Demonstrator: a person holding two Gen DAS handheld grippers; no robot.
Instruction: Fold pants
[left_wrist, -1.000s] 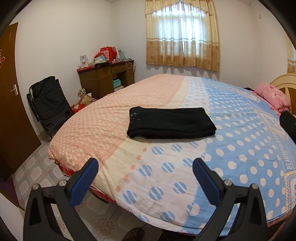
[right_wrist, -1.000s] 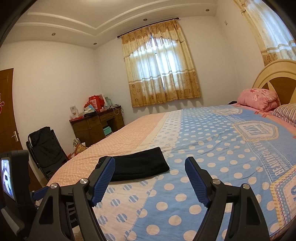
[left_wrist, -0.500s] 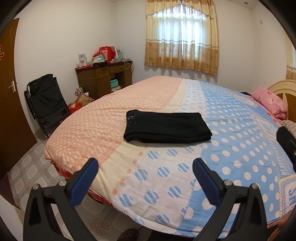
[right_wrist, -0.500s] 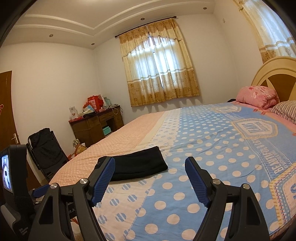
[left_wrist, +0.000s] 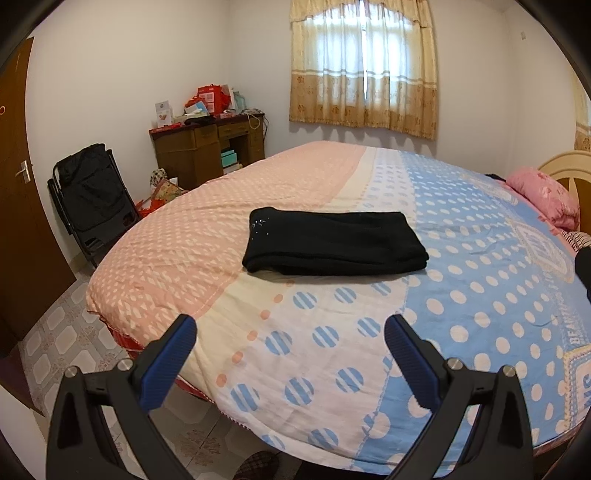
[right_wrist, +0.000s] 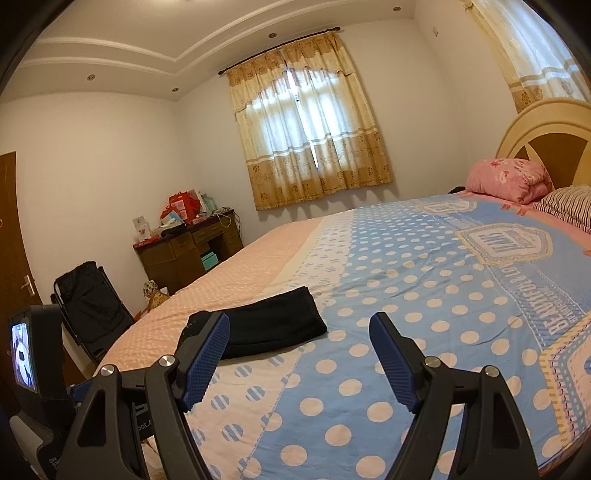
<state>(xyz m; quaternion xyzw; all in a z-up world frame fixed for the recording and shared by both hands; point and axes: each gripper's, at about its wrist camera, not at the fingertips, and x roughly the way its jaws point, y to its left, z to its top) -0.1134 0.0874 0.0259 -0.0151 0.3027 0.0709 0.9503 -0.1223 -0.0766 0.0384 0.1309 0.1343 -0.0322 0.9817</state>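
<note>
Since one second ago both cameras came a little nearer to the bed, and the folded pants did not change place. At far left stands a black folding chair (left_wrist: 92, 195), then a brown desk (left_wrist: 207, 147) by the wall. Next, the left gripper (left_wrist: 290, 334) hangs over the bed edge, jaws spread wide, holding nothing. The black pants (left_wrist: 332, 242) lie folded flat on the dotted bedcover (left_wrist: 480, 295), well apart from both claws. Right gripper (right_wrist: 299, 338) is also wide and empty; a pink pillow (right_wrist: 506, 179) sits far right.
</note>
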